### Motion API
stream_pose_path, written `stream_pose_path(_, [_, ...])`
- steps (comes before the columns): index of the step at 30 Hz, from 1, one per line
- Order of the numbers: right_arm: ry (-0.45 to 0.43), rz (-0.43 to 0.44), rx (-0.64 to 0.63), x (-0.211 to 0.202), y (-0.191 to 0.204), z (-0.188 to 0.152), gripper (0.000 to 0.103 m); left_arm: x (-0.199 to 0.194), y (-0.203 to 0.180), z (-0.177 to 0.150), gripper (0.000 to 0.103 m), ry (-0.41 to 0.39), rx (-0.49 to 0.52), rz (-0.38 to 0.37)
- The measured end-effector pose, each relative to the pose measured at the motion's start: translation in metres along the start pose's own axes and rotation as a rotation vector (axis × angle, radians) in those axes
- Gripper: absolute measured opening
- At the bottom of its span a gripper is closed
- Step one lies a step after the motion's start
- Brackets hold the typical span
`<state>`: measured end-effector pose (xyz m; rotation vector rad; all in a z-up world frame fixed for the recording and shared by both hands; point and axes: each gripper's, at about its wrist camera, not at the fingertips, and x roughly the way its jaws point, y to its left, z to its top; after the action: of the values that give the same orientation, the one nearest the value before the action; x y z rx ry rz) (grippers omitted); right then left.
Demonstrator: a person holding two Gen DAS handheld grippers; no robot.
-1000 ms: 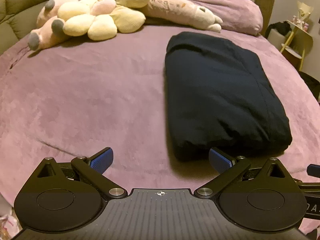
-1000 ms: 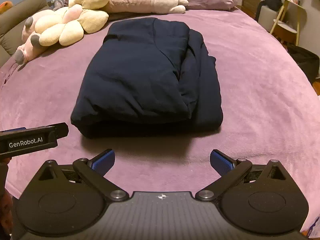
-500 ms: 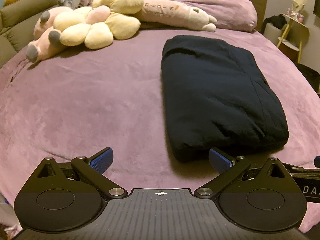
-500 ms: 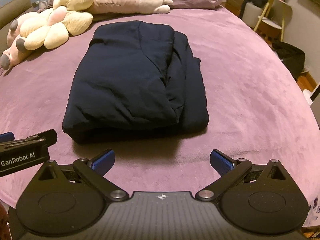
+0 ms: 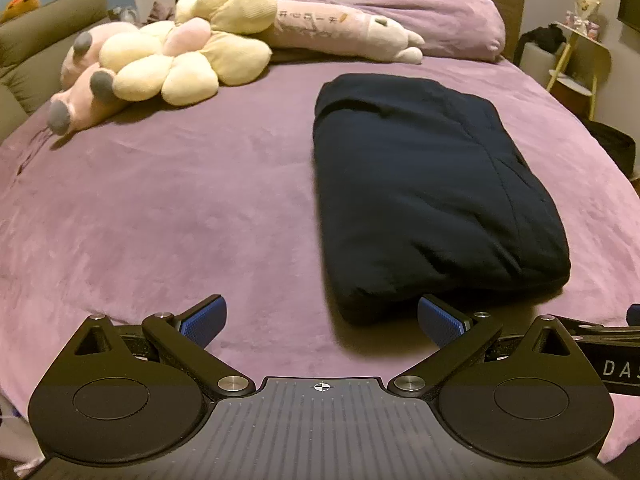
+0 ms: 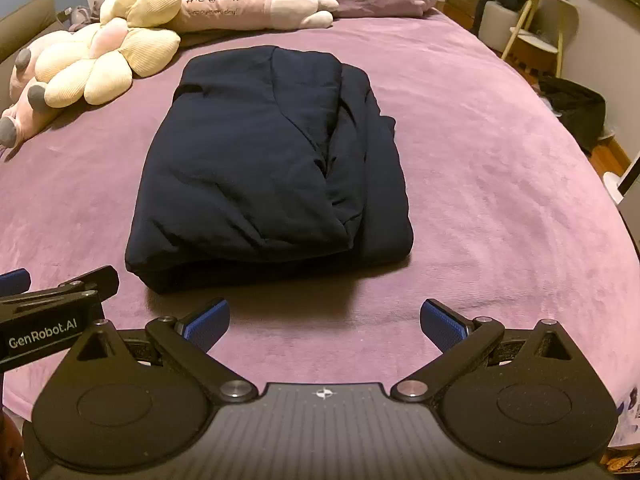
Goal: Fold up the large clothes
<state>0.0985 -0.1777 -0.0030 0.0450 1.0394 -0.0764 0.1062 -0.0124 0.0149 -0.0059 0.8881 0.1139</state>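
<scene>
Both tongs stand wide and hold nothing: my left tongs [image 5: 322, 318] sit low over the bed [image 5: 160, 208] with their right pad just short of the near left corner of the dark garment [image 5: 420, 200], and my right tongs [image 6: 325, 320] face the middle of its near edge, a strip of bare purple cover between us. In the right view the left tongs [image 6: 52, 292] show just off to the left of mine, close alongside.

From here the garment [image 6: 264, 176] reads to me as folded into a thick rectangular bundle lying straight ahead of both tongs, so I judge the task close to done. On the right side of the bundle one layer sits looser, with a rumpled ridge running along it.

My worry is that side. If I reach in and catch only the top layer, the puffy fabric could slide off and the bundle open up. Dragging the near edge across the plush cover could also skew it. The soft toys [image 5: 168, 64] lie well beyond, to the left, out of my path.
</scene>
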Motion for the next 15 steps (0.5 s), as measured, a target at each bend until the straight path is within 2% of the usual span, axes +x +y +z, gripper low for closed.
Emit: stream_pose_path(15, [-0.015,-0.020,-0.001,-0.0043,0.0011,0.0009,0.102,-0.0008,-0.0039,-0.0002,0.103,-0.002,0.013,0.016])
